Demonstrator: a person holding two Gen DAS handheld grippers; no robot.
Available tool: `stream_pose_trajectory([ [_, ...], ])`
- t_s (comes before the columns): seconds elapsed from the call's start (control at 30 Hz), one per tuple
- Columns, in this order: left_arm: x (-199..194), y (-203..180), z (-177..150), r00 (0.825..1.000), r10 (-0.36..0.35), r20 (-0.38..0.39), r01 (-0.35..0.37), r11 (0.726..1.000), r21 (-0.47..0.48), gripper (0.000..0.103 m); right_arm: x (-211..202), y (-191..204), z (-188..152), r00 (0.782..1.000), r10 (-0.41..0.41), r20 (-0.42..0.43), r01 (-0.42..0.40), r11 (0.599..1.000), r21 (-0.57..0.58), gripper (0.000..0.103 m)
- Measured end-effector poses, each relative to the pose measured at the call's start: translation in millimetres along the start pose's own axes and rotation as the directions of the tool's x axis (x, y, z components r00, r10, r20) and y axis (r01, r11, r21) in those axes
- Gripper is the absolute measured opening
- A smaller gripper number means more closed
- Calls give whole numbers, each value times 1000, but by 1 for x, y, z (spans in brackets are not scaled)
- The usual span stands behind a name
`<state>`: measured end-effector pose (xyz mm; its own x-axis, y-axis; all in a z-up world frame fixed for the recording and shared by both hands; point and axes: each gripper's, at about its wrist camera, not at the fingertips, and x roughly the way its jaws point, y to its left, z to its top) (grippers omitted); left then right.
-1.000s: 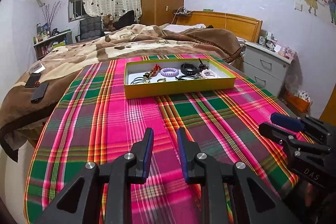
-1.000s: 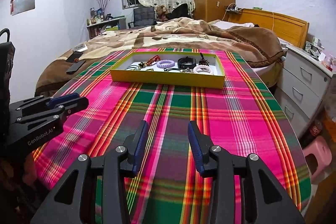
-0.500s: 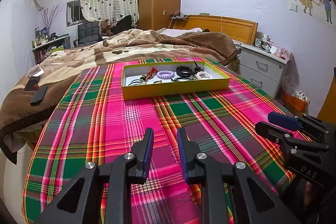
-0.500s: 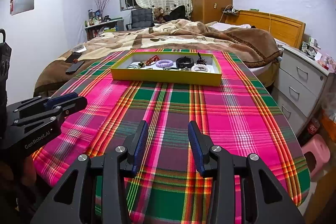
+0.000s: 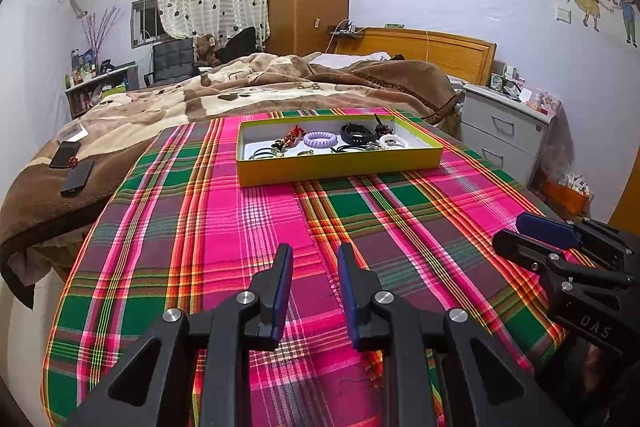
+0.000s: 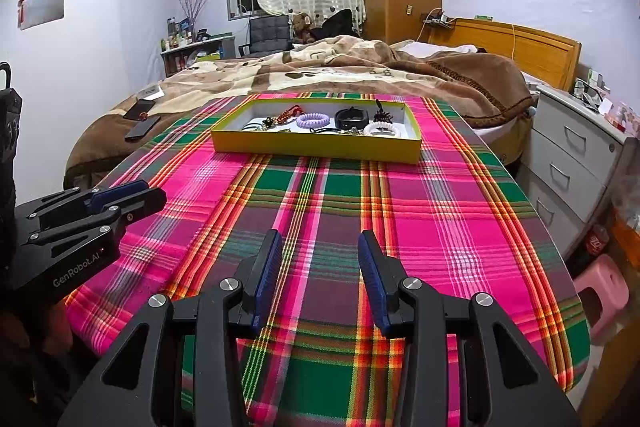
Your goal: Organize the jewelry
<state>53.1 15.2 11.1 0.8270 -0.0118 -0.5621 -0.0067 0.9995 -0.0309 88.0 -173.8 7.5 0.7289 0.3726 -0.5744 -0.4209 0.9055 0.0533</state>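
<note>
A shallow yellow tray (image 5: 340,169) (image 6: 316,149) sits at the far end of a plaid cloth. It holds a lilac coil band (image 5: 319,138) (image 6: 313,119), a black band (image 5: 357,134) (image 6: 351,117), a white coil band (image 5: 392,141) (image 6: 382,128), a red beaded piece (image 5: 293,136) and dark thin loops. My left gripper (image 5: 314,253) is open and empty over the near cloth. My right gripper (image 6: 320,239) is open and empty, also near me. Each gripper shows in the other's view: the right one (image 5: 520,233), the left one (image 6: 140,193).
The plaid cloth (image 5: 248,227) covers a table that ends close at left and right. Two phones (image 5: 72,167) lie on the brown bed blanket to the left. A grey drawer unit (image 6: 576,147) and a pink stool (image 6: 600,291) stand on the right.
Both grippers have drawn back and risen slightly, so the tray looks farther away. Both stay open and empty.
</note>
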Motion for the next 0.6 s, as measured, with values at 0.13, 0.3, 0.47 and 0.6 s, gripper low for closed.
stream_pose_trajectory([
  [0.13,-1,0,0,1000,4,4,-4,1000,1,22,0,0,1,1000,-2,0,2,1000,-1,40],
  [0.3,-1,0,0,1000,3,4,-3,1000,-2,22,0,0,1,1000,-3,0,3,1000,-2,40],
  [0.47,-1,0,-1,1000,2,3,-2,1000,-5,22,1,1,1,1000,-1,-2,1,1000,-2,40],
  [0.6,-1,0,-1,1000,3,3,-3,1000,-5,22,1,1,1,1000,-1,-3,1,1000,-3,40],
])
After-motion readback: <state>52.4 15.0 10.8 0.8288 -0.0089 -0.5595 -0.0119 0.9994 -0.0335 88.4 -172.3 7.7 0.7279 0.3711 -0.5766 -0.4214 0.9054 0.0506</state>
